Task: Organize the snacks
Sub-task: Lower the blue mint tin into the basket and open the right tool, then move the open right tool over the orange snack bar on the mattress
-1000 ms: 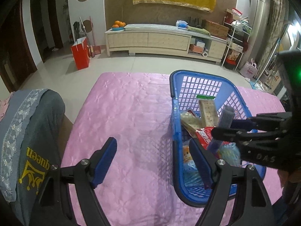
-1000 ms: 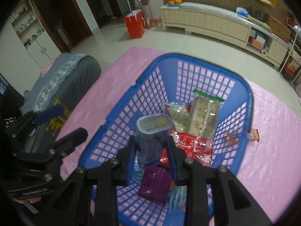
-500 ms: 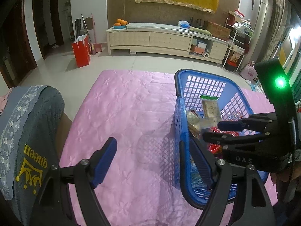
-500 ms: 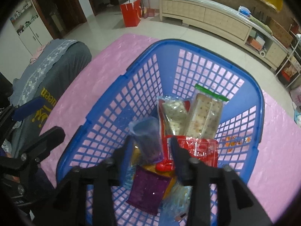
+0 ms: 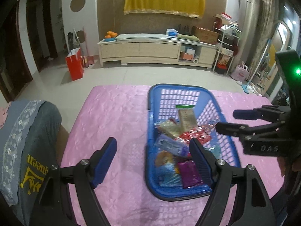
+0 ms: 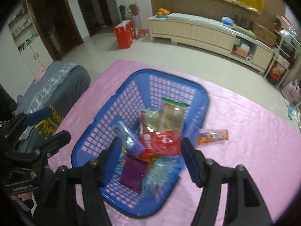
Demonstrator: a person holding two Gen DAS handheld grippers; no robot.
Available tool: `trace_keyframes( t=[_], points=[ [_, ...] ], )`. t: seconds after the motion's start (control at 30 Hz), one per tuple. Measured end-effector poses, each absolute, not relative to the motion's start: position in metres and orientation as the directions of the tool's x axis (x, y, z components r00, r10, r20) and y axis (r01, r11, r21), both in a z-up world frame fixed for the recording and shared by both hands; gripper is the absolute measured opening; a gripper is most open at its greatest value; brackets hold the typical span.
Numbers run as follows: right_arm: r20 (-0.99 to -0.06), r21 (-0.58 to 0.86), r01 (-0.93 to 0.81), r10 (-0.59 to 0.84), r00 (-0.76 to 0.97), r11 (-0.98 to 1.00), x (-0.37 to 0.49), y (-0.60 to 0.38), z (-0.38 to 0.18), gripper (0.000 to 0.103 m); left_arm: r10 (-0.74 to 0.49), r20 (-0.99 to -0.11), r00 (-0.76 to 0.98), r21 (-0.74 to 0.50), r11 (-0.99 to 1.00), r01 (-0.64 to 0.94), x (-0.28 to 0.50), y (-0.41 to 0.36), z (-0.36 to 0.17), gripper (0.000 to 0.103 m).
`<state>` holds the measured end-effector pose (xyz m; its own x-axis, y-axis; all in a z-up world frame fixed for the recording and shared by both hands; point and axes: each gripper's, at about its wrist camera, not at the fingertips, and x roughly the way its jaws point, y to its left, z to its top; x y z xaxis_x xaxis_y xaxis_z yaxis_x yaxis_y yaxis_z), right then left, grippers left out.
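Right wrist view: the right gripper (image 6: 150, 156) is seen above the blue basket (image 6: 120, 101), its jaws just spread and empty, the purple pack (image 6: 128, 141) lying inside among other snacks. An orange packet (image 6: 212, 136) lies on the pink cloth (image 6: 254, 141) beside the basket. The left gripper (image 5: 152, 162) is held wide apart, empty.

Perforated plastic basket (image 6: 105, 128), shiny pink cloth (image 6: 244, 150), glossy wrappers (image 6: 161, 143)
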<state>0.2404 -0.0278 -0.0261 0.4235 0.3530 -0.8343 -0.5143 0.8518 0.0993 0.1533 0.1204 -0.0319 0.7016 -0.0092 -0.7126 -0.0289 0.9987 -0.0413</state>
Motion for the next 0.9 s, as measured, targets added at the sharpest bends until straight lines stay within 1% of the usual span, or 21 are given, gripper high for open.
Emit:
trace_keyframes(
  t=[0.03, 0.13, 0.4, 0.5, 0.63, 0.7, 0.8, 0.9],
  points=[
    [-0.833, 0.094, -0.502, 0.343, 0.433, 0.86, 0.241, -0.034, -0.024, 0.069, -0.009, -0.713, 0.701, -0.035, 0.999, -0.023, 0.154, 0.116, -0.029, 0.077],
    [-0.824, 0.09, -0.469, 0.33, 0.461, 0.879, 0.242, -0.052, -0.014, 0.07, -0.019, -0.718, 0.696, -0.015, 1.0, 0.012, 0.158, 0.101, -0.024, 0.085],
    [-0.816, 0.086, -0.396, 0.293, 0.498, 0.914, 0.253, -0.092, -0.008, 0.072, -0.012, -0.753, 0.658, 0.033, 0.998, 0.056, 0.178, 0.073, -0.021, 0.086],
    [-0.823, 0.071, -0.372, 0.265, 0.503, 0.926, 0.261, -0.1, -0.013, 0.073, -0.006, -0.784, 0.621, 0.046, 0.997, 0.067, 0.191, 0.067, -0.026, 0.086],
    [-0.851, 0.11, -0.335, 0.263, 0.455, 0.936, 0.278, -0.112, -0.026, 0.073, -0.003, -0.817, 0.577, 0.031, 0.998, 0.049, 0.21, 0.065, -0.033, 0.086],
    [-0.863, 0.163, -0.305, 0.286, 0.417, 0.938, 0.29, -0.118, -0.034, 0.073, -0.013, -0.836, 0.549, 0.013, 0.999, 0.044, 0.221, 0.064, -0.036, 0.086],
    [-0.879, 0.224, -0.223, 0.295, 0.373, 0.949, 0.306, -0.126, -0.047, 0.073, -0.016, -0.857, 0.515, 0.001, 0.999, 0.034, 0.236, 0.06, -0.042, 0.086],
    [-0.89, 0.243, -0.17, 0.289, 0.353, 0.955, 0.318, -0.129, -0.056, 0.073, -0.02, -0.864, 0.502, -0.008, 1.0, 0.026, 0.251, 0.059, -0.045, 0.086]
  ],
)
